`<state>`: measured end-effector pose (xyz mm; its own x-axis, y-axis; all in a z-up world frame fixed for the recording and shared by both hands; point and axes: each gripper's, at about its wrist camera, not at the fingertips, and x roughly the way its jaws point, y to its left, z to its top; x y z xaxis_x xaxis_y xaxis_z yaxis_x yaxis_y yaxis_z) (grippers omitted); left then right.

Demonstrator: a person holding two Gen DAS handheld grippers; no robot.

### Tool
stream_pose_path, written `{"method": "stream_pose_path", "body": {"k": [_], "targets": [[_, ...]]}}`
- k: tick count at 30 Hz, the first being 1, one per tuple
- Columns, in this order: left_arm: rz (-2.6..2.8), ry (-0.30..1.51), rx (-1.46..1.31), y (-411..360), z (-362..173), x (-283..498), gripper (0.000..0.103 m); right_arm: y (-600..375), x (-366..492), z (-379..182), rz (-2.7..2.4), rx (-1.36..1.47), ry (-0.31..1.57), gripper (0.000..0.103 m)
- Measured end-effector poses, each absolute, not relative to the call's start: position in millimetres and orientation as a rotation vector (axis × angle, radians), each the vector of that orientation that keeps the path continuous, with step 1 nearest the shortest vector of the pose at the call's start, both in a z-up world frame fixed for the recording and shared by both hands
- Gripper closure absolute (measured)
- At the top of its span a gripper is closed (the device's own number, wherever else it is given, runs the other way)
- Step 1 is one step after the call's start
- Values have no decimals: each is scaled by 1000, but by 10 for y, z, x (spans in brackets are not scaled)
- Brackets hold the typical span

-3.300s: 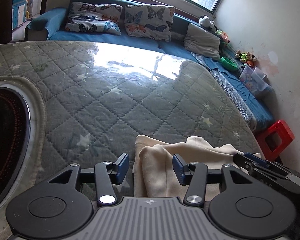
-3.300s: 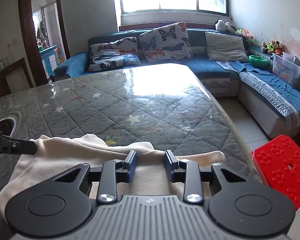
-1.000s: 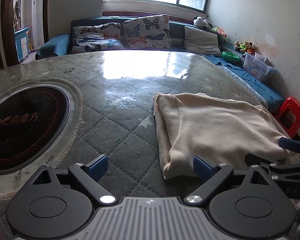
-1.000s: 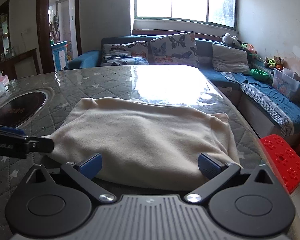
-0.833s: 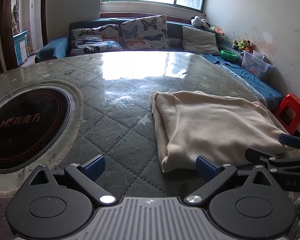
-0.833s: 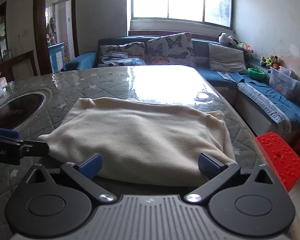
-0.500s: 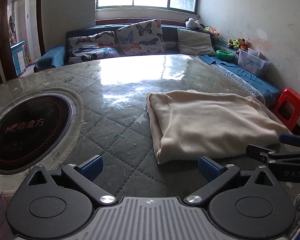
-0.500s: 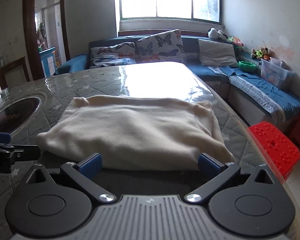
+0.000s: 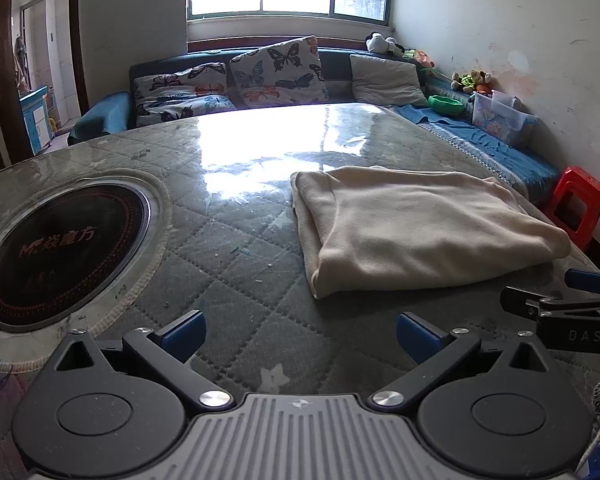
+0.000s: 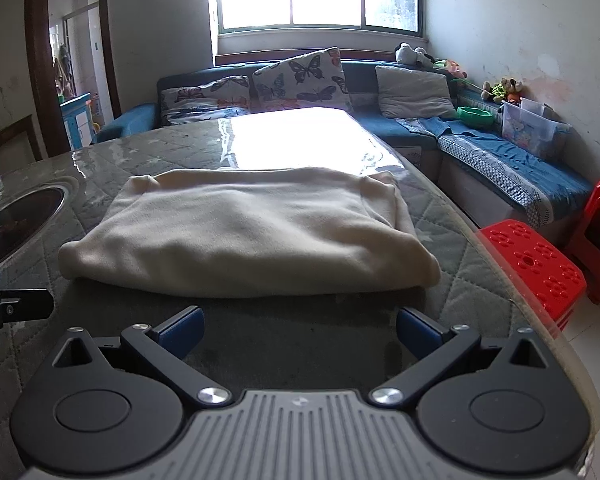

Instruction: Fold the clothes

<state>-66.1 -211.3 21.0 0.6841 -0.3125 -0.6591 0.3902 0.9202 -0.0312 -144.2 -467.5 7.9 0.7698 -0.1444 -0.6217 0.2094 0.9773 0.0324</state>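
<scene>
Cream garment (image 10: 244, 236) lies folded flat near table's (image 9: 240, 280) right edge, released. Left gripper (image 9: 300, 330) and right gripper (image 10: 300, 326) both spread wide, empty, short of cloth; fold looks finished, hence nothing held.

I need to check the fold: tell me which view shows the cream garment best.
The right wrist view: the cream garment lies centred and whole, its near folded edge facing the camera. The left wrist view shows it off to the right, seen obliquely, mostly its left edge.
</scene>
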Motion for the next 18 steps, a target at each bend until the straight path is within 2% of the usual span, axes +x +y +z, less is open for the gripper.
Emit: {"method": "stream_pose_path", "body": {"k": [18], "targets": [[-425, 714, 129, -2142, 192, -833, 0, -4668, -1533, 68, -202, 107, 666, 0]]}}
